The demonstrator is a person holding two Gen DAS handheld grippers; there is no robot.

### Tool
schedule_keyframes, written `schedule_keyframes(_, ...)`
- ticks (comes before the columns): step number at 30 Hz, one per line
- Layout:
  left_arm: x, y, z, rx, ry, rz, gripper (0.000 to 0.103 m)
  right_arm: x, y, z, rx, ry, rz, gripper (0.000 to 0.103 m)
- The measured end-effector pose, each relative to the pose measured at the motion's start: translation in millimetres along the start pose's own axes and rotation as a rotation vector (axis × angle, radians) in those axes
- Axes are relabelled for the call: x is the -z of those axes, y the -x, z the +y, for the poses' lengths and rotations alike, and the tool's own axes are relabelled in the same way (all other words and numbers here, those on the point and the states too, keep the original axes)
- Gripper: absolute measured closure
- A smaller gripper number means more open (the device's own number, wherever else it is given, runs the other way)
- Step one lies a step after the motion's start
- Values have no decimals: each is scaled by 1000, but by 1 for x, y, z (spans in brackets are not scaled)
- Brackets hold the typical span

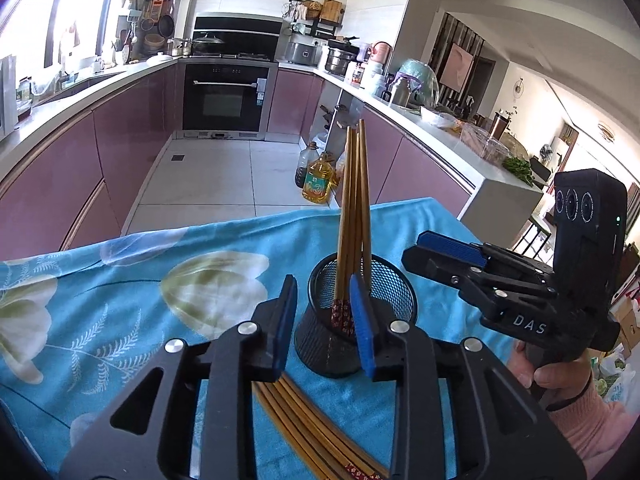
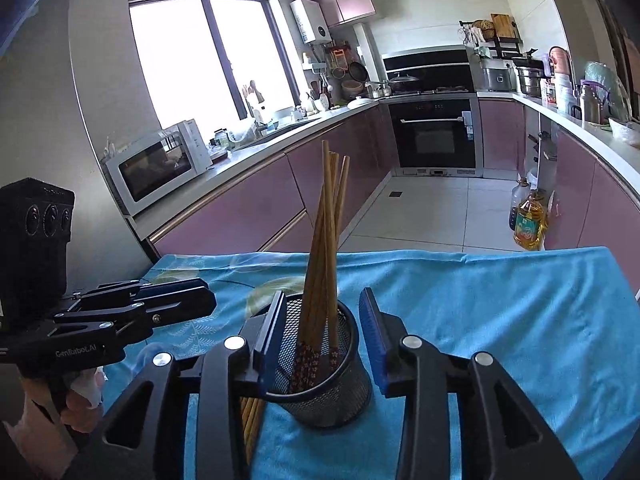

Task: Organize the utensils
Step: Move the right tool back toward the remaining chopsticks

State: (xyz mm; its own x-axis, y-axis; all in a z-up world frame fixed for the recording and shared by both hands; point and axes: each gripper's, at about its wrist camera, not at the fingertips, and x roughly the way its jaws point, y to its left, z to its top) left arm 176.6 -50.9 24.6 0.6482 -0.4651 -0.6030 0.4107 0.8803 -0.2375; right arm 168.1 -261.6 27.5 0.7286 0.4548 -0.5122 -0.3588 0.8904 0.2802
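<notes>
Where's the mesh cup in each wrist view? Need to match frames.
Left wrist: mesh cup sits low, right of centre, partly behind the left gripper's right finger.
Right wrist: mesh cup sits low centre, between the right gripper's open fingers.
Shared landmark: the oven.

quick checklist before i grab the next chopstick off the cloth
1. Left gripper open and empty: ok, jaws apart, nothing between them.
2. Right gripper open and empty: ok in its own view, which shows the jaws spread apart.
3. Mesh cup upright on the blue cloth: ok.
4. Chopsticks in the cup settled: ok, they lean together, patterned ends down.
5. Loose chopsticks reachable: ok, they lie on the cloth under the left gripper, close to the cup's base.
6. How many loose ones remain: cannot tell, the gripper bodies hide part of the pile.
</notes>
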Motion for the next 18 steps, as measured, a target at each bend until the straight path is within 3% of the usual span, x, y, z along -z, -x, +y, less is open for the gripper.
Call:
schedule_keyframes(4,20,20,12,-24,26,-25,68,10,16,14,-60,52,8,61)
schedule_keyframes(6,32,27,17,-41,38,-25,66,19,17,23,-112,83,51,56)
schedule_keyframes(9,52,29,21,-59,48,4,65,39,12,36,-146,124,126,56)
schedule_keyframes(18,114,10,22,-79,59,137,62,90,-17,53,-108,180,294,56)
